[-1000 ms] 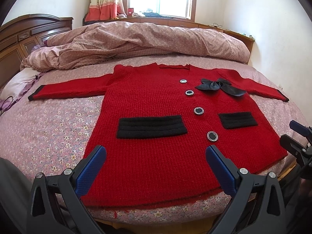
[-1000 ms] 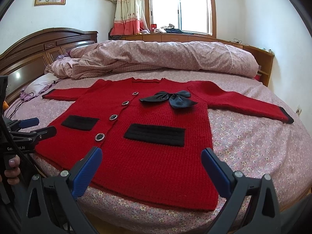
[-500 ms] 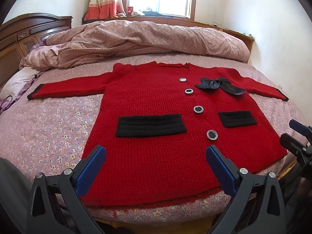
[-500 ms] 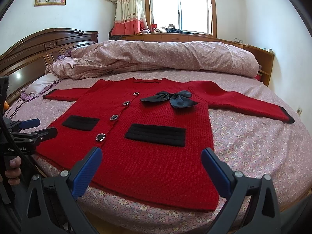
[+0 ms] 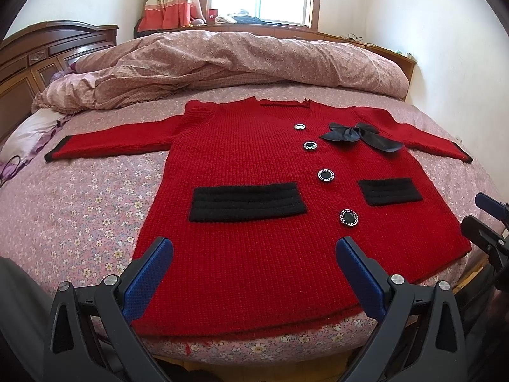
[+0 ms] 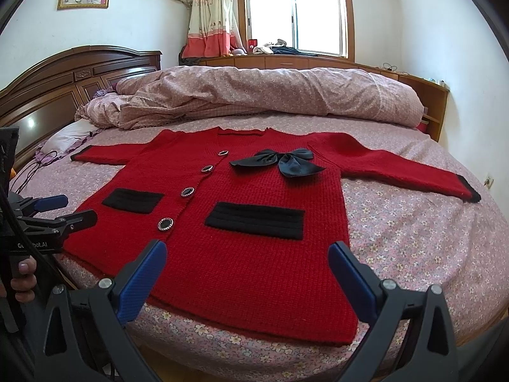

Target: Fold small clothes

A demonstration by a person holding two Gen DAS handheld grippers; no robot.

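A small red knit cardigan (image 5: 254,159) lies flat and face up on the bed, both sleeves spread out, hem toward me. It has two black pockets, several black buttons and a dark bow (image 5: 359,135). It also shows in the right wrist view (image 6: 254,191). My left gripper (image 5: 254,248) is open and empty, hovering over the hem's left part. My right gripper (image 6: 248,251) is open and empty over the hem's right part. Each gripper shows at the edge of the other's view.
The bed (image 5: 79,197) has a pink flowered sheet. A rumpled quilt (image 5: 238,60) lies across the far side behind the cardigan. A dark wooden headboard (image 6: 79,76) stands at left and a pillow (image 5: 28,130) beside it. The bed's front edge is right under the grippers.
Almost nothing differs. The left wrist view has shifted very slightly so the cardigan sits a touch higher in frame. Both grippers stay open.
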